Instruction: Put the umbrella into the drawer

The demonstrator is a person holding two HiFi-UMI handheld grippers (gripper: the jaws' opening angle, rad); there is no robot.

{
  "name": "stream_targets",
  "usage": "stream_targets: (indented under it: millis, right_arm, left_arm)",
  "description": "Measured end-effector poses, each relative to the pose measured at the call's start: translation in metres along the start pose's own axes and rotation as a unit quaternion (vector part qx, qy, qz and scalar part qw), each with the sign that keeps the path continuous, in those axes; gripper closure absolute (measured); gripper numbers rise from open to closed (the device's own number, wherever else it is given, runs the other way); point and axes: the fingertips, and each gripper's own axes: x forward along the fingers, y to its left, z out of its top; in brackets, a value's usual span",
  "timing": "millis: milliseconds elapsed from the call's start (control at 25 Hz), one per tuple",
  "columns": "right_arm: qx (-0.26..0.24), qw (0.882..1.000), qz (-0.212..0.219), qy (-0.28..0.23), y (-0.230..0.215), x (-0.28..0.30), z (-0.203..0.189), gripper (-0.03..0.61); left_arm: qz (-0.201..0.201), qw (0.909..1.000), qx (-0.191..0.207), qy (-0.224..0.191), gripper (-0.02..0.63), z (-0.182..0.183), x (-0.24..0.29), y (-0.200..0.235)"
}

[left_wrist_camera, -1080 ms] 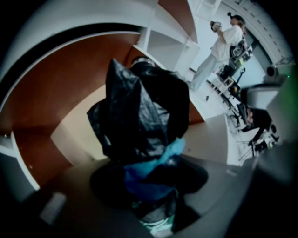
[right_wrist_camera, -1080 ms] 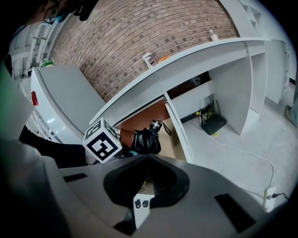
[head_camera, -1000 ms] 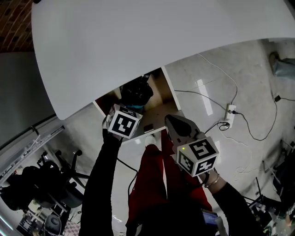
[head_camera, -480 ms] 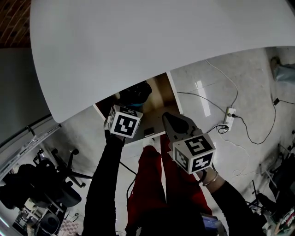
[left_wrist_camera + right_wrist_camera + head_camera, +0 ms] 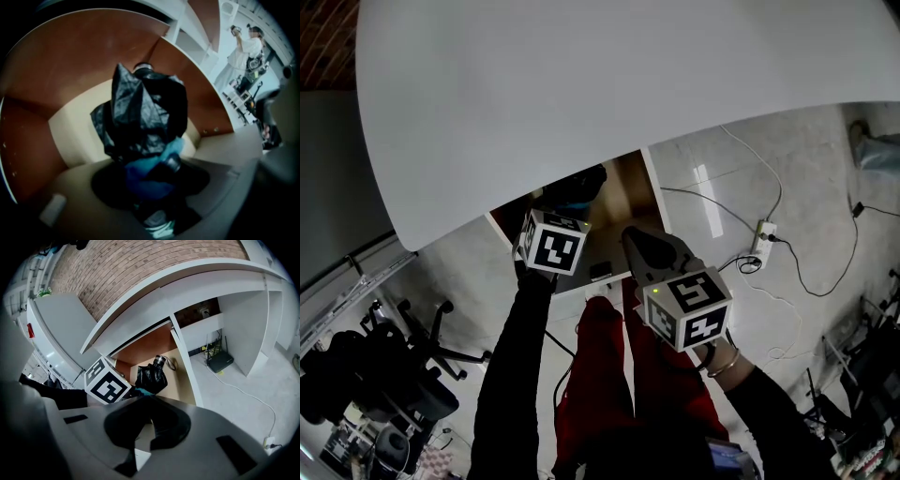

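Status: clamping folded black umbrella (image 5: 140, 112) in left gripper (image 5: 151, 165), jaws spread wide, pressing blue pads (image 5: 174, 149) into the fabric. Holding it inside open drawer (image 5: 61, 51), over the cream floor, capped end pointing to 12 o'clock. Hovering right gripper (image 5: 633, 239) at 4 o'clock of the left one, at the drawer front, jaws together on nothing. Working under white desktop (image 5: 581, 94).
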Motion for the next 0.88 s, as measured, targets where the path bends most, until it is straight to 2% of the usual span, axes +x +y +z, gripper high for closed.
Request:
stream_targets:
  millis: [520,880]
  right_arm:
    - [-0.005,1.0,0.006,0.008,0.004,0.008,-0.003,0.572]
    - [0.007,1.0,-0.001,0.0,0.001,0.009,-0.001,0.572]
  left_arm:
    - [0.003,0.9996,-0.018,-0.02,0.362,0.005,0.009,0.002]
    - [0.025,0.999,-0.025,-0.029,0.352,0.006,0.011,-0.001]
